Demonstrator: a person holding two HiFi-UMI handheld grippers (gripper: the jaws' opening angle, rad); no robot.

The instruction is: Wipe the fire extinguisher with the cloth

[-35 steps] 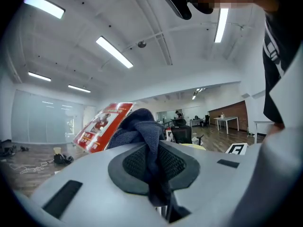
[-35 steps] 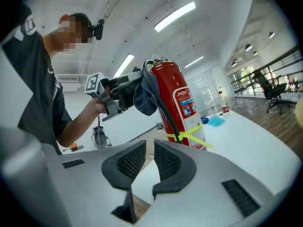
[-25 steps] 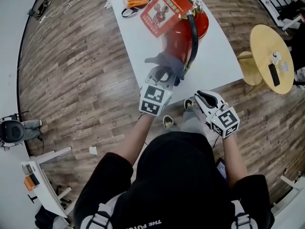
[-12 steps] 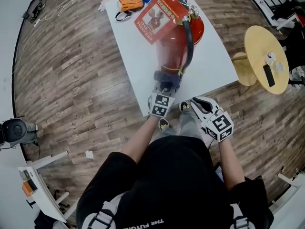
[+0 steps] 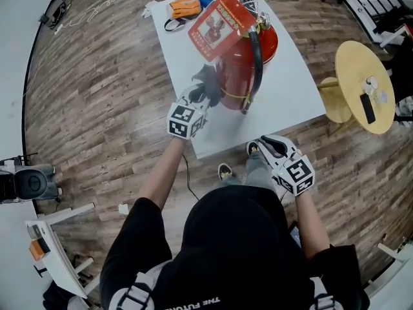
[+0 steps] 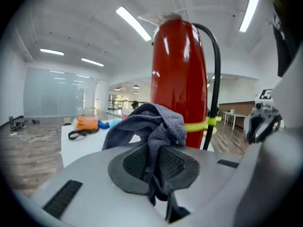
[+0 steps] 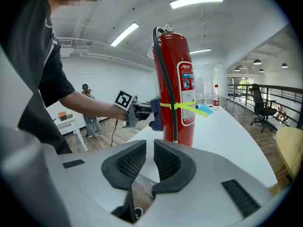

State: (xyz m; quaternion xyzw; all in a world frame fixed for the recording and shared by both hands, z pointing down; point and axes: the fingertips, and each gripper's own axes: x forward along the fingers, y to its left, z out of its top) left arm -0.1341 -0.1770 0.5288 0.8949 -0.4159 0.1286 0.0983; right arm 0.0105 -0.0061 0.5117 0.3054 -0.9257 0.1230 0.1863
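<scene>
Left gripper (image 5: 199, 97) pinching cloth (image 6: 149, 126); right gripper (image 5: 266, 144) jaws slightly parted, empty. Press cloth flat on extinguisher (image 5: 235, 76) body; stroke lengthwise, skirting hose (image 5: 258, 57).

Upside down in white on the black shirt (image 5: 226, 250), well below the fire extinguisher (image 5: 240, 76) in the head view: "THE FUTU", cut off. On the fire extinguisher's white label (image 7: 186, 96) and red tag (image 5: 219, 19): print too small to read.

Bright ceiling strip lights (image 6: 134, 23); strong fisheye bending at edges.
</scene>
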